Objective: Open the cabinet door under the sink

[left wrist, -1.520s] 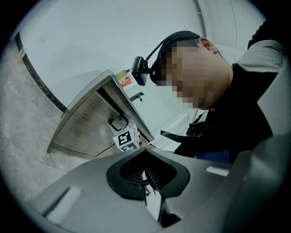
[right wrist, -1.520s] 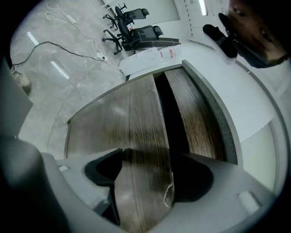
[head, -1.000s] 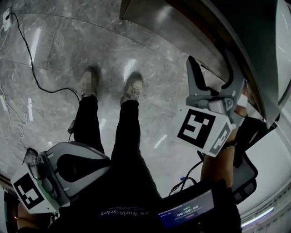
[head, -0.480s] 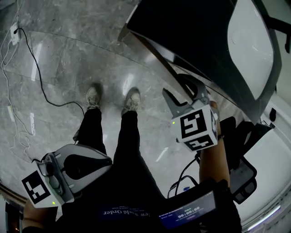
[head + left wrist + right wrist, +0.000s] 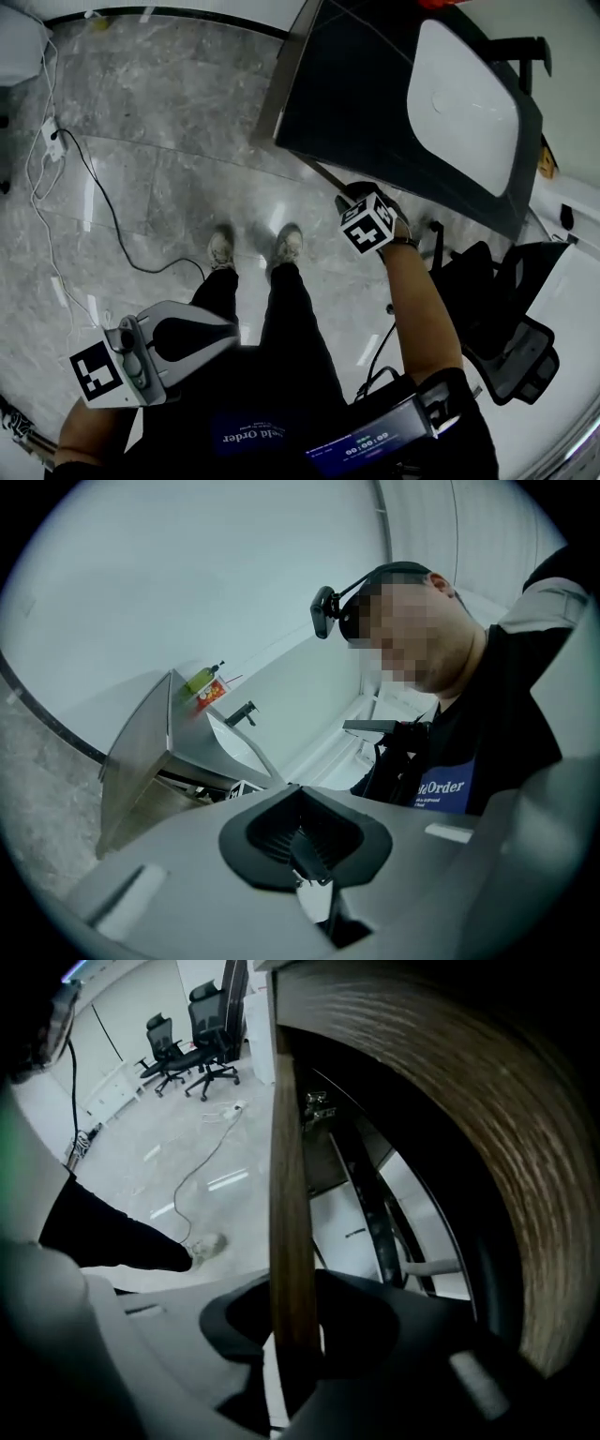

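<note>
Here, seen from the head view, a person stands on a grey marble floor (image 5: pixel 150 178) before a vanity at the upper right. Its dark countertop (image 5: pixel 356 103) holds a white sink (image 5: pixel 464 103), with a black faucet (image 5: pixel 523 49) at the back edge.

The right gripper (image 5: pixel 356 195) points straight down at the countertop's front edge, near its left front corner. A second ago it sat closer to the camera with its jaws spread wide and nothing between them. Since then it has dropped to the vanity front, and its jaws have just been closing. In the right gripper view the wood-grained edge of the cabinet door (image 5: pixel 291 1194) runs upright between the jaws, and they clamp it from both sides. The door hangs under the countertop's front edge, and dark pipework shows in the cabinet behind it.

The left gripper (image 5: pixel 220 336) is held low at the person's left side, well apart from the vanity. It now sits a little higher in the head view than a second ago. Its jaws are together with nothing between them.

The head view has also swung. Earlier only a sliver of the countertop showed, and now the whole basin does. A black cable (image 5: pixel 103 206) trails across the floor on the left, and a black office chair (image 5: pixel 506 328) stands beside the person's right arm.
</note>
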`<state>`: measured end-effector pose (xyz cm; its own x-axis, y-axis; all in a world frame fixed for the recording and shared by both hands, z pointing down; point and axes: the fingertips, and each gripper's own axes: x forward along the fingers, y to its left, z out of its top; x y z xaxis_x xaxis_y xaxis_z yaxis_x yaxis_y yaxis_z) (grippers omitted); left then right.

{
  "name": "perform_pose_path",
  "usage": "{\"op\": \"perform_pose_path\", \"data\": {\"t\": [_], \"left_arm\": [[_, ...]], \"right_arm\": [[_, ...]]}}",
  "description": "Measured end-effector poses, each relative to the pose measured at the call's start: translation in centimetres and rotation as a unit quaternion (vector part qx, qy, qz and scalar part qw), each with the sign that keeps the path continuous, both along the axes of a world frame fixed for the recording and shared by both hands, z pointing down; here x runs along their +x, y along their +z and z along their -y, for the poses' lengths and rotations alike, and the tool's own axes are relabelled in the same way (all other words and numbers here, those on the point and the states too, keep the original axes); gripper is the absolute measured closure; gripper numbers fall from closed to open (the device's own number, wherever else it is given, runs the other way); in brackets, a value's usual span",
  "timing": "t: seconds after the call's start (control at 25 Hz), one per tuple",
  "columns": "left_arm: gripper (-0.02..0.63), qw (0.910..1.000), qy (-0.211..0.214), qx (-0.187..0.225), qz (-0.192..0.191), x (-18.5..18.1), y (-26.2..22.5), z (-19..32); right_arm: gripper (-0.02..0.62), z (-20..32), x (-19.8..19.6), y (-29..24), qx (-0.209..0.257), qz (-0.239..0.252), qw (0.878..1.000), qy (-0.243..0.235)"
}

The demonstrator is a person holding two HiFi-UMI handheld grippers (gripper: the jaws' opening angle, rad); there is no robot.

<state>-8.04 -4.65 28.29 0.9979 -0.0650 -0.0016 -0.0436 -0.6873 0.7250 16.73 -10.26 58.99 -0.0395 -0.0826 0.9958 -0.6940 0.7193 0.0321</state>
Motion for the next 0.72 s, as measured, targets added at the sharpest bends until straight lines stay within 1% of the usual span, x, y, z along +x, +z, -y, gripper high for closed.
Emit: {"op": "perform_pose_path", "data": {"t": [0.04, 0.24, 0.36, 0.56, 0.72], "left_arm": [[0.606, 0.9999, 0.003, 0.007, 0.007, -0.2, -0.1, 0.5], [0.606, 0.9980, -0.013, 0.042, 0.046, 0.1, 0.0, 3.4], [0.606, 0.9952, -0.015, 0.062, 0.073, 0.7, 0.2, 5.5], [0.606, 0.9917, -0.031, 0.089, 0.087, 2.0, -0.7, 8.7], [0.606, 0.9882, -0.032, 0.112, 0.100, 1.9, -1.9, 10.9]], "right_arm": [[0.505, 0.3, 0.2, 0.1, 0.002, -0.006, 1.000, 0.003], [0.506, -0.2, 0.1, 0.0, -0.017, 0.005, 0.999, 0.028], [0.509, -1.1, -0.9, 0.0, -0.030, 0.017, 0.998, 0.047], [0.509, -3.3, -4.1, 0.3, -0.054, 0.067, 0.991, 0.105], [0.509, -4.3, -4.6, 0.2, -0.065, 0.069, 0.987, 0.127]]}}
